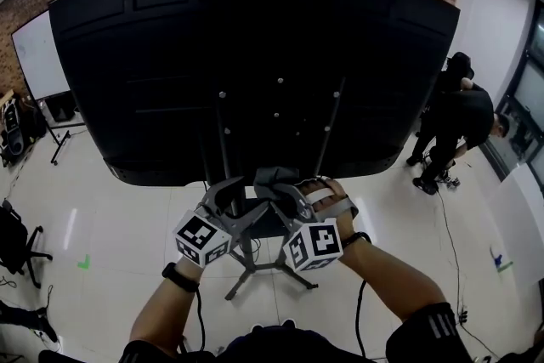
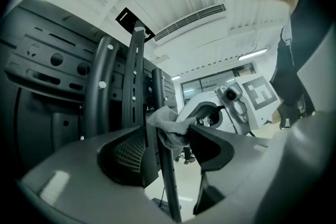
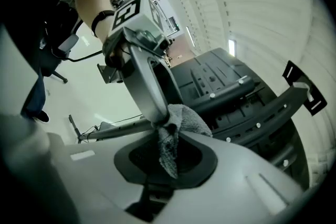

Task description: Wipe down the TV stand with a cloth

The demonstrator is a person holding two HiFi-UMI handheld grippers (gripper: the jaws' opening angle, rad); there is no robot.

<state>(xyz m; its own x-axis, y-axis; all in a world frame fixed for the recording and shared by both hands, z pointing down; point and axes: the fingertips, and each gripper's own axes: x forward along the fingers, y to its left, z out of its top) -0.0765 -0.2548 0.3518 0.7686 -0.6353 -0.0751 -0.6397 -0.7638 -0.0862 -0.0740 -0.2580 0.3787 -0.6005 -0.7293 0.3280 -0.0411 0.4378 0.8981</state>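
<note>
**Risk note: cloth and upright both at the open left jaws**

Near: your right gripper (image 3: pixel 167 152) is clenched on the grey cloth (image 3: pixel 184 115), lower centre of its view. Your left gripper (image 2: pixel 167 139) is released, its jaws apart. A thin upright of the TV stand (image 2: pixel 169 186) shows between them, and the cloth is at the right jaw's tip. Judgement: if you close the left now, it could pinch the pole along with the cloth, and a pull would then snag.

Far: the TV (image 1: pixel 255 55) fills the upper frame, and a shove on the upright may rock it.

Ceiling strip lights (image 3: pixel 231 47) are glaring white and reflecting softly off the pale floor (image 1: pixel 127 217). The screen's black back (image 1: pixel 255 55) is swallowing detail. Fisheye bending is curving the edges into dark corners; the right gripper (image 3: pixel 169 139) is blurring nearest the lens.
</note>
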